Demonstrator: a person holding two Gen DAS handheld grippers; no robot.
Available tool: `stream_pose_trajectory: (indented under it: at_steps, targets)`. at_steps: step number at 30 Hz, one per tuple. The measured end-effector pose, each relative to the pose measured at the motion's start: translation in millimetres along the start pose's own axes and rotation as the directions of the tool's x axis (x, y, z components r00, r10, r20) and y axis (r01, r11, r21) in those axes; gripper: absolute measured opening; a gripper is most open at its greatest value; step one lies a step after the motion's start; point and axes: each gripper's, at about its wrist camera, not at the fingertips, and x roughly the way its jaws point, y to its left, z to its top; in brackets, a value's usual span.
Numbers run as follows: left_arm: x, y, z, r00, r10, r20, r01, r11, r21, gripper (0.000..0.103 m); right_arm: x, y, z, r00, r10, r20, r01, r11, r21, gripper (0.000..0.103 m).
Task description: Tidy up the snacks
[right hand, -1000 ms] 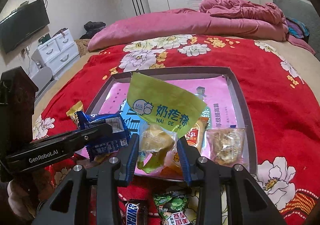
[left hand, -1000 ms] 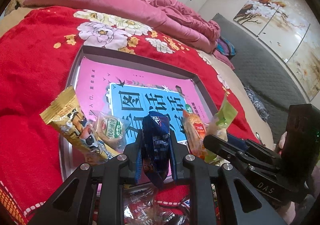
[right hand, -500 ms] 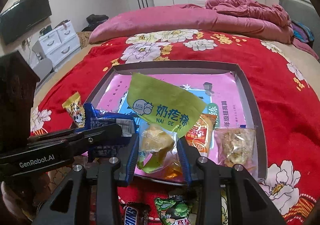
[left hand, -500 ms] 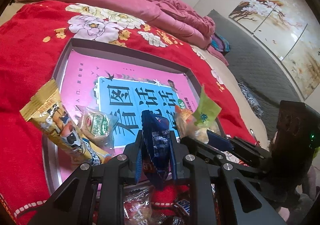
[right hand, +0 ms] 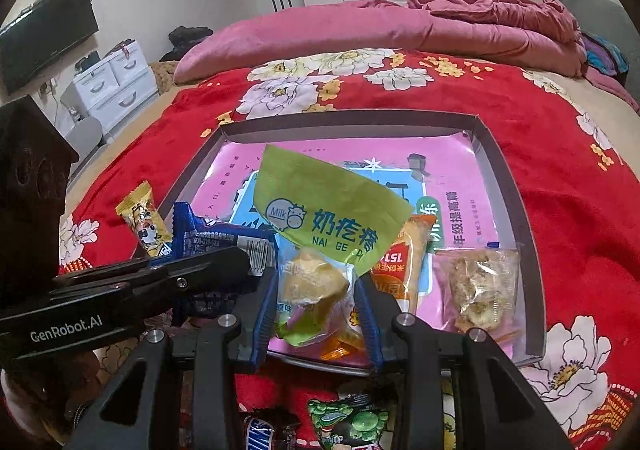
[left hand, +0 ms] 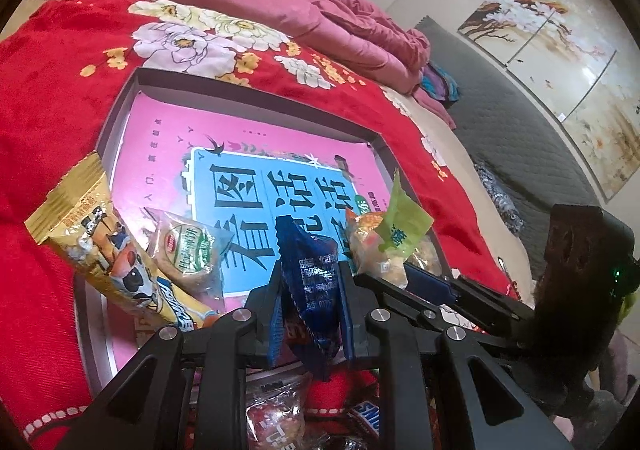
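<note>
Left wrist view: my left tongs (left hand: 310,310) are clamped on a blue snack packet (left hand: 308,274), held upright over the near edge of the grey tray (left hand: 256,84). A yellow cow-print packet (left hand: 100,250) lies to their left, my right tongs (left hand: 400,274) to their right.

Right wrist view: my right tongs (right hand: 316,308) are clamped on a green-topped milk snack bag (right hand: 328,218) above the tray's (right hand: 500,166) near edge. A clear-wrapped pastry (right hand: 478,288) lies right of them; a green pea packet (right hand: 352,424) lies below on the red blanket (right hand: 560,122).
</note>
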Motion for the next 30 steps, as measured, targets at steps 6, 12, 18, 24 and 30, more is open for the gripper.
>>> stream_pose_trajectory:
  at_steps: [6, 12, 18, 24, 30]
  targets:
    - [0.0, 4.1, 1.3, 1.000, 0.008, 0.003, -0.008, 1.000, -0.020, 0.023, 2.5, 5.9, -0.3, 1.000, 0.002, -0.007, -0.002, 0.999, -0.032, 0.038]
    - [0.3, 6.6, 1.7, 1.000, 0.021, 0.001, -0.020, 0.999, -0.028, 0.024, 5.6, 7.4, -2.2, 1.000, -0.010, -0.020, 0.010, 0.999, -0.039, 0.039]
    - [-0.2, 5.7, 1.7, 0.999, 0.038, 0.001, -0.038, 0.999, -0.018, 0.024, 4.9, 2.8, -1.7, 0.999, -0.033, -0.018, 0.032, 0.999, -0.025, 0.039]
    - [-0.3, 6.2, 1.6, 0.999, 0.035, -0.004, -0.035, 0.999, -0.023, 0.024, 4.3, 3.0, -1.8, 0.999, -0.029, -0.020, 0.028, 0.999, -0.031, 0.040]
    - [0.7, 6.3, 1.5, 0.999, 0.037, -0.012, -0.037, 0.999, -0.024, 0.026, 2.6, 3.2, -2.9, 0.999, -0.022, -0.024, 0.022, 0.999, -0.034, 0.041]
